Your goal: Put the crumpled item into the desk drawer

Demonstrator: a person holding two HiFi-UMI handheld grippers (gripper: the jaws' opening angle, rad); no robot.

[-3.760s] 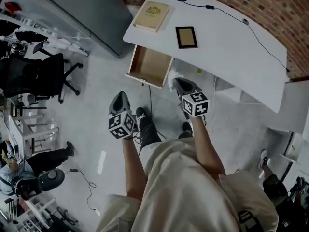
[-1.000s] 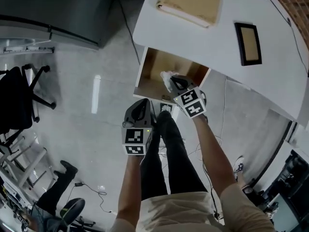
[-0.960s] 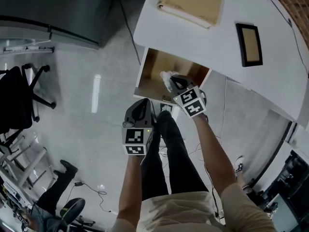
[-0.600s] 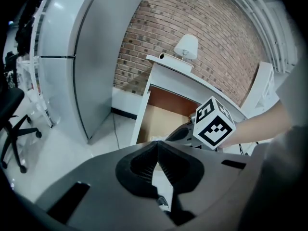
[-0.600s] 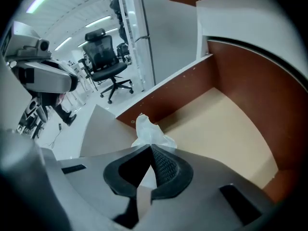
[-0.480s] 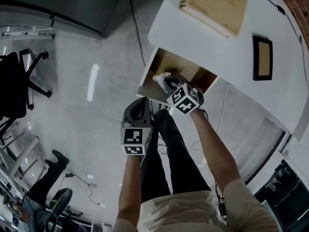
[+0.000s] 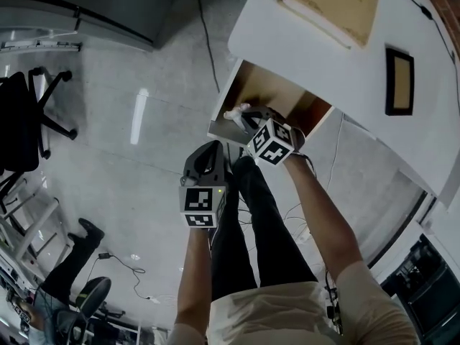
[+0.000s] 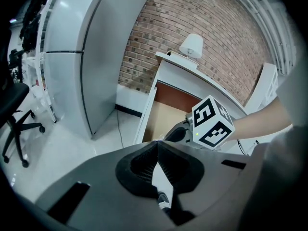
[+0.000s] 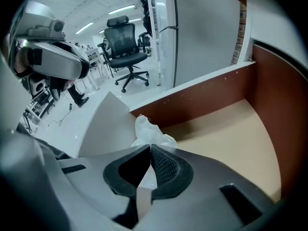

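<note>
Right gripper: jaws pressed together on the crumpled item, which is pinched at the tips.
Crumpled item: white and creased; most of it sticks out just beyond the right gripper's jaw tips. In the head view the crumpled item shows just ahead of the gripper's nose.
Drawer: pulled open, directly ahead of and below the right gripper. Its tan floor is bare and its brown walls rise ahead of the jaws and to their right.
Item over drawer: it hangs at the drawer's near corner, beside the white front panel. The pictures do not show whether it touches the wood.
Left gripper: jaws closed tip to tip with nothing between them. It is held behind the right gripper and to its left, short of the drawer.
Ahead of the left gripper: the right gripper's marker cube, and the open drawer beyond it.
Desk: white top, above and beyond the right gripper.
On the desk: a tan book and a dark picture frame, both well beyond the jaws.
Far left of the right gripper: an office chair stands on the pale floor.
</note>
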